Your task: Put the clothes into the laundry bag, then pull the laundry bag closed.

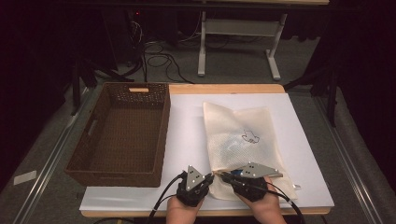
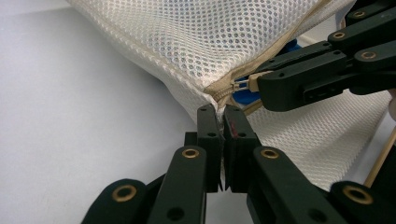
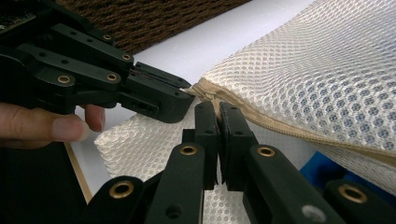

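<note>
A white mesh bag point(image 1: 240, 135) with a small dark drawing lies flat on the white board point(image 1: 187, 135). Both grippers meet at its near-left corner. My left gripper point(image 2: 219, 112) is shut on the bag's corner point(image 2: 212, 95), where the beige zipper ends. My right gripper point(image 3: 218, 107) is shut on the zipper pull point(image 2: 243, 84), right beside the left gripper point(image 3: 189, 95). From above, the left gripper point(image 1: 212, 177) and right gripper point(image 1: 223, 175) nearly touch tip to tip. Something blue point(image 2: 243, 98) shows through the zipper gap.
An empty brown woven basket point(image 1: 164, 130) stands on the left of the table, beside the board. The board's near edge lies just under the person's hands point(image 1: 184, 210). Behind the table are a white desk frame point(image 1: 238, 28) and cables on the floor.
</note>
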`<state>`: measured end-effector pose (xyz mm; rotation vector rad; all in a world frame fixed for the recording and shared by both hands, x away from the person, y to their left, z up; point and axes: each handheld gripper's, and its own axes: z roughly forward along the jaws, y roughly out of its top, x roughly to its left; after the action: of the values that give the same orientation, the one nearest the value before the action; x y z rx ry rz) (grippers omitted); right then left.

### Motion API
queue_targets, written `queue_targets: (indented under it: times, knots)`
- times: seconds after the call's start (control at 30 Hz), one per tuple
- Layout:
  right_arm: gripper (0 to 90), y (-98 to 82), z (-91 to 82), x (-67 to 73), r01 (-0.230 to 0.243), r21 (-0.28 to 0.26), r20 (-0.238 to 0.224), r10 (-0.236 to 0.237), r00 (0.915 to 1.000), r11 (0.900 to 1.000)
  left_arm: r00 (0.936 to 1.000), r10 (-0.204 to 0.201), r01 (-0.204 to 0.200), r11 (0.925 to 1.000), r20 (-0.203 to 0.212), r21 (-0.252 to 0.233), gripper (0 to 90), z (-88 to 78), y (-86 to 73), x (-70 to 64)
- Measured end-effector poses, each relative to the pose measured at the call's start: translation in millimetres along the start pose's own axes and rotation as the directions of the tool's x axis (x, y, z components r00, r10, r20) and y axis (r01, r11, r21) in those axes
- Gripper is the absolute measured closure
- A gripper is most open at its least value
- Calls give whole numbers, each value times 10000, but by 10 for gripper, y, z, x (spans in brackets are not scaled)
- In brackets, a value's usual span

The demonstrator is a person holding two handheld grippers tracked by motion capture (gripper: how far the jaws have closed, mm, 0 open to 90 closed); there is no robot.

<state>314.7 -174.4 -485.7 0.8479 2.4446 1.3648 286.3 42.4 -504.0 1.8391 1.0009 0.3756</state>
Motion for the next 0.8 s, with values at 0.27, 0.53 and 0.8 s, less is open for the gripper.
queue_targets:
  times: [0.27,0.53,0.8]
  knots:
    - [885,-2,0,5,11,-11,28,-11,10000,10000,10000,-20,20,10000,24,-32,868,-8,7,1]
    - [884,-21,30,4,-5,120,-71,6,10000,9999,9999,-63,62,9999,126,117,867,3,-16,42]
    - [885,-16,32,-5,-39,85,-92,40,9999,10000,9999,-141,141,9999,26,-5,869,-17,-7,37]
